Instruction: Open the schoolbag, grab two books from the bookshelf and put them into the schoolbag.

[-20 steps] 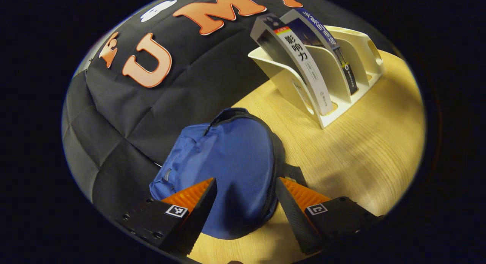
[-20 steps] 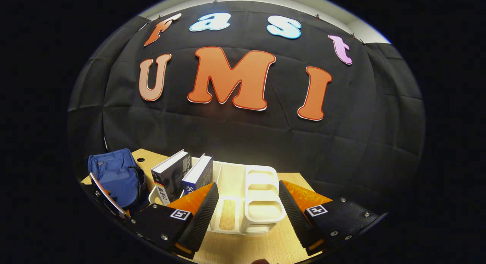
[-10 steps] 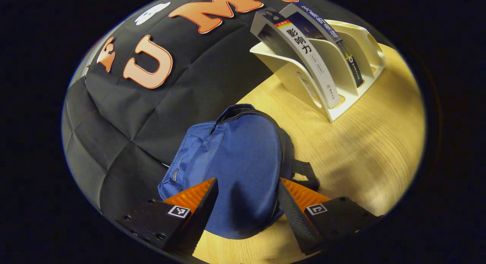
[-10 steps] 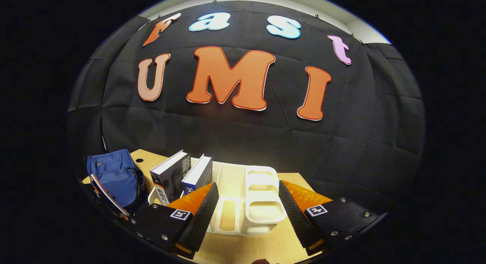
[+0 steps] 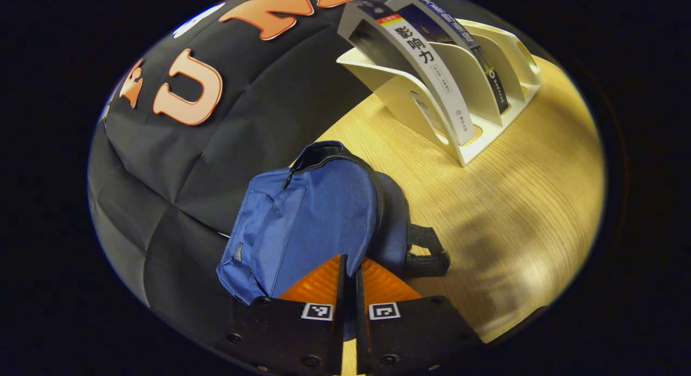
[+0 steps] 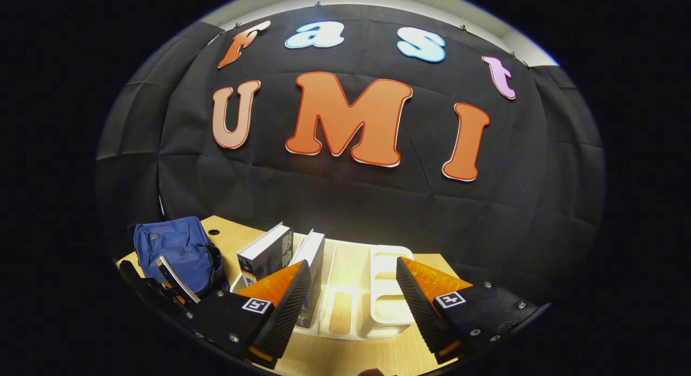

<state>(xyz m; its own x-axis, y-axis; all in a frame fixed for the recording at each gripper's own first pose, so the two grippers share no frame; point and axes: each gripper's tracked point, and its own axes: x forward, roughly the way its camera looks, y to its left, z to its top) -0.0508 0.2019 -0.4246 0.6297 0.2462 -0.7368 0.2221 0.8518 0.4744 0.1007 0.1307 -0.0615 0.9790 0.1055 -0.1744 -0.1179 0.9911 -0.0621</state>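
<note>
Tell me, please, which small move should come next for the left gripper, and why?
Probably a gentle pull to draw the flap back. The left gripper looks shut on the lower edge of the blue schoolbag, which lies closed on the wooden table. Both books stand in the white bookshelf, and the right gripper waits open before it.

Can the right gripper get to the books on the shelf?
Probably yes. The right gripper is open and the books lean in the rack just ahead with nothing between.
</note>
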